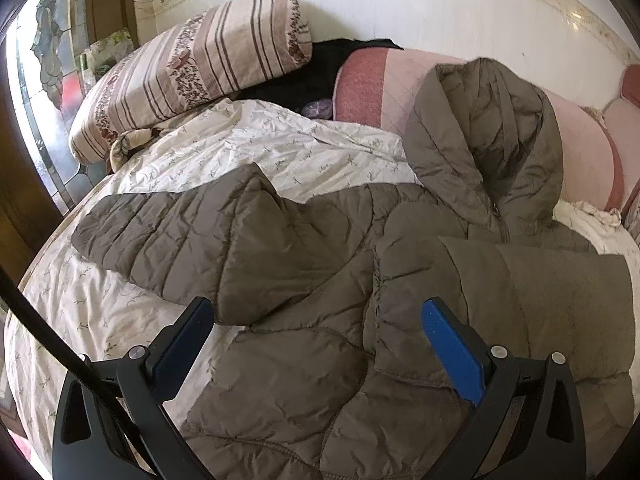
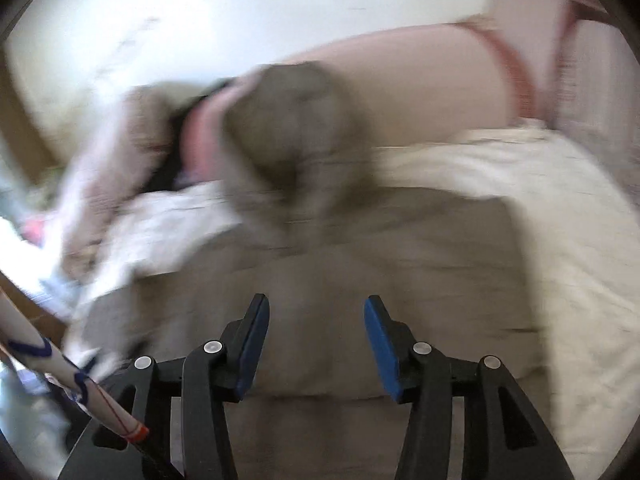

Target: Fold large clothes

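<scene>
olive puffer jacket (image 1: 320,272) sharp from left wrist, blurred from right

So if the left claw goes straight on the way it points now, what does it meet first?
Most likely the brown quilted puffer jacket: the open left claw hangs just over its body, near the folded sleeve. Exact height above the fabric is unclear.

The bed (image 1: 100,308) was viewed closely from above by both wrist cameras, facing its headboard end; the jacket (image 1: 320,280) was shared, blurred on the right.
</scene>
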Motion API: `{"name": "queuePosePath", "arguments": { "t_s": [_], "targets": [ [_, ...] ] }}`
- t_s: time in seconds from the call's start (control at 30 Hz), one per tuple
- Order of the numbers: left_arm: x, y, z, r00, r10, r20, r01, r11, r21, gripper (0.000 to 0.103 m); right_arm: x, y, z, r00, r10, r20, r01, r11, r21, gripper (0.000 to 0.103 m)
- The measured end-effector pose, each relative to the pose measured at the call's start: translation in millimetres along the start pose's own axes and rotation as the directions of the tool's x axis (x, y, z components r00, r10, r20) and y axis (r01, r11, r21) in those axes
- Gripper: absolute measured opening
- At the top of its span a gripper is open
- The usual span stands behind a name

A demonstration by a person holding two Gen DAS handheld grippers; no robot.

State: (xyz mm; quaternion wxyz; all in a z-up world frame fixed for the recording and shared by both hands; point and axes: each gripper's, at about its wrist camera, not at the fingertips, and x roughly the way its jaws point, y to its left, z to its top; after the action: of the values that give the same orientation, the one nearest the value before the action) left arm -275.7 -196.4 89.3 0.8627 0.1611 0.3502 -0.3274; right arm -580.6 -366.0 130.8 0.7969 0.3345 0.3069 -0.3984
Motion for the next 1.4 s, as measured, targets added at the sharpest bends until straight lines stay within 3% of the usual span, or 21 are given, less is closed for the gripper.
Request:
{"name": "queuePosePath", "arguments": {
  "t_s": [0.13, 0.23, 0.33, 0.43, 0.57, 0.7, 0.87, 1.03, 1.13, 1.4],
  "targets": [
    [18.2, -6.6, -4.3, 0.998, -0.018, -0.056, 0.019, 1.000, 0.016, 0.103, 25.6, -44.9, -9.9, 0.987, -0.153, -0.045, 0.157, 0.983, 0.095, 0.054],
    [36.2, -11.7, -8.9, 0.993, -0.031, -0.113, 0.035, 0.999, 0.028, 0.103, 46.7, -67.8, -23.7, 0.976, -0.192, -0.101, 0.205, 0.968, 0.148, 0.054],
    [55.5, -13.4, -14.4, 0.980, -0.059, -0.188, 0.062, 0.998, 0.011, 0.103, 66.4, -71.3, -32.7, 0.966, -0.216, -0.140, 0.234, 0.963, 0.130, 0.055],
    [67.6, -13.2, -18.8, 0.969, -0.078, -0.235, 0.080, 0.997, 0.000, 0.103, 76.2, -64.2, -35.2, 0.957, -0.254, -0.139, 0.268, 0.959, 0.091, 0.065],
    [68.7, -10.1, -19.5, 0.966, -0.103, -0.239, 0.102, 0.995, -0.015, 0.103, 74.7, -53.3, -32.8, 0.943, -0.303, -0.136, 0.312, 0.949, 0.047, 0.066],
    [56.1, -1.7, -16.3, 0.973, -0.128, -0.193, 0.118, 0.991, -0.059, 0.103, 48.3, -32.3, -29.6, 0.963, -0.265, -0.040, 0.267, 0.962, 0.050, 0.067],
    [40.9, 11.6, -8.5, 0.984, -0.123, -0.126, 0.113, 0.990, -0.083, 0.103, 50.4, 2.1, -41.0, 0.982, -0.190, -0.023, 0.188, 0.981, -0.048, 0.066],
    [39.8, 35.7, 0.5, 0.989, -0.096, -0.110, 0.083, 0.990, -0.117, 0.103, 76.9, 29.3, -55.3, 0.978, -0.196, -0.071, 0.183, 0.971, -0.155, 0.066],
    [41.0, 58.5, 8.5, 0.993, -0.073, -0.095, 0.057, 0.986, -0.154, 0.103, 90.4, 27.5, -62.3, 0.967, -0.226, -0.116, 0.207, 0.966, -0.156, 0.067],
    [49.4, 124.6, 21.4, 0.996, -0.019, -0.090, -0.006, 0.964, -0.266, 0.103, 89.3, 25.2, -60.8, 0.968, -0.217, -0.126, 0.198, 0.969, -0.149, 0.071]
  ]
}}
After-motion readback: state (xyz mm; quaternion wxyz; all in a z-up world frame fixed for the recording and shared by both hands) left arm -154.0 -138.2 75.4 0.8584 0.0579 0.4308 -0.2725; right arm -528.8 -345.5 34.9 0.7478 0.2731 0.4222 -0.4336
